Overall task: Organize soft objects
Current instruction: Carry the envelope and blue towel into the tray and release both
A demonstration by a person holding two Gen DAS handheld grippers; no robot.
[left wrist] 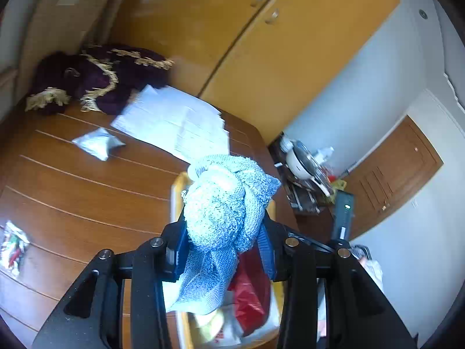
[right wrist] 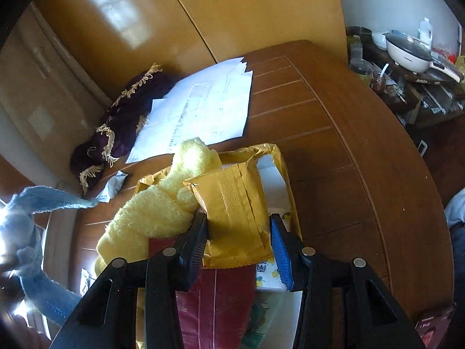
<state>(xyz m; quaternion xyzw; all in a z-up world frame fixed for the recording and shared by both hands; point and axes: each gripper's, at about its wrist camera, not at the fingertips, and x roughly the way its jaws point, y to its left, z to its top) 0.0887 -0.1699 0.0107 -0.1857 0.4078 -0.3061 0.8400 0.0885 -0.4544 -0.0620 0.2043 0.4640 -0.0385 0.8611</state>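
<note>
Black linkage arms fill the bottom of both views, and between them your two grippers each hold something. Your left gripper (left wrist: 223, 232) is clamped on a bunched light-blue towel (left wrist: 223, 200), its knotted bulk bulging above the blue-padded fingers (left wrist: 266, 250) and a loose tail hanging below them, raised over a yellow-rimmed bin (left wrist: 175, 192) that holds a red packet (left wrist: 250, 296) and other bags. Your right gripper (right wrist: 238, 232) grips a golden foil packet (right wrist: 232, 212) edge to edge, the black finger touching its left side and the blue-ridged finger (right wrist: 280, 258) its right, directly above the same bin's contents: a fluffy yellow towel (right wrist: 151, 212), a dark-red packet (right wrist: 215, 299) and a white printed pack (right wrist: 267, 279). (The blue towel trails into the right wrist view at far left (right wrist: 43, 200), washed out by glare.)

Beneath it all lies a brown wooden table (left wrist: 87, 192) with pale inlaid stripes. On it rest a spread of white paper sheets (left wrist: 171, 119), a small silvery pouch (left wrist: 98, 144) and, at the far edge, a heap of dark-purple fabric with gold fringe (left wrist: 96, 78). Yellow wardrobe doors (left wrist: 261, 43) stand behind the table; to the right, a cluttered low stand carries a white lidded electric pan (right wrist: 407, 49), and a brown panelled door (left wrist: 401, 171) breaks the white wall.
</note>
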